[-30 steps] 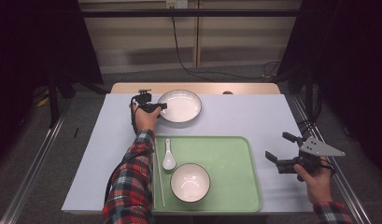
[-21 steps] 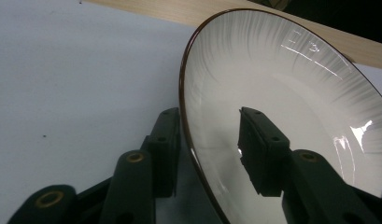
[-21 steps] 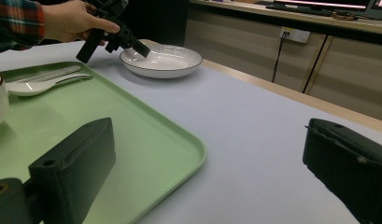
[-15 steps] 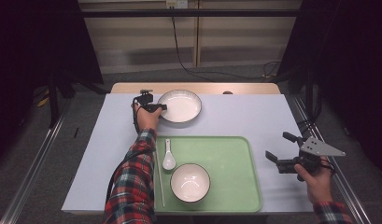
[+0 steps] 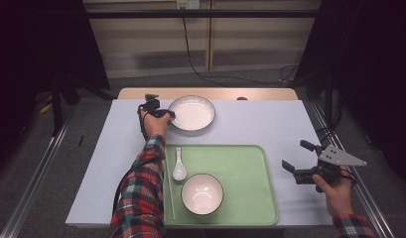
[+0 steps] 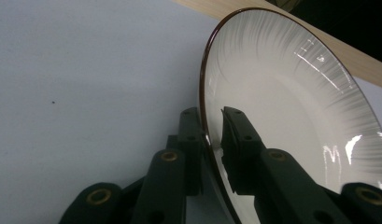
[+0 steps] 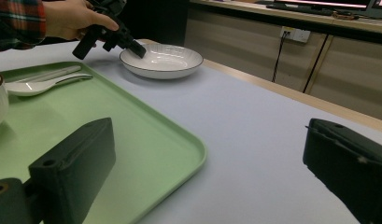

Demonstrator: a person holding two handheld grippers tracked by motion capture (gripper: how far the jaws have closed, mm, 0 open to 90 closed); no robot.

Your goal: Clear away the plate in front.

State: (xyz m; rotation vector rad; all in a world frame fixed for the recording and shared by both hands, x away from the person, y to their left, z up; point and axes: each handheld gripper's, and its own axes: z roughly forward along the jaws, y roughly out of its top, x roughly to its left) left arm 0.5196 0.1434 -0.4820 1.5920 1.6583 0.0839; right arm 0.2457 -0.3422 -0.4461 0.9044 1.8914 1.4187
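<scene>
While the right gripper (image 5: 301, 159) just sits at the lower right of the high view with its jaws spread wide and nothing between them, the left gripper (image 5: 163, 113) is up in the upper middle of the frame, right at the left rim of the white plate (image 5: 192, 113). In the left gripper view its jaws have just been closing, and now they pinch the plate's dark-edged rim (image 6: 203, 93), one jaw on the outside and one on the inside of the dish. That plate rests on the white table (image 5: 250, 124), just past the far edge of the green tray (image 5: 245, 173). On the tray there's a white bowl (image 5: 202, 193) near the bottom, a white spoon (image 5: 179, 166) just up and left of it, and a chopstick (image 5: 169, 183) lying along the tray's left edge. A plaid sleeve (image 5: 141, 193) comes up from the bottom left.
</scene>
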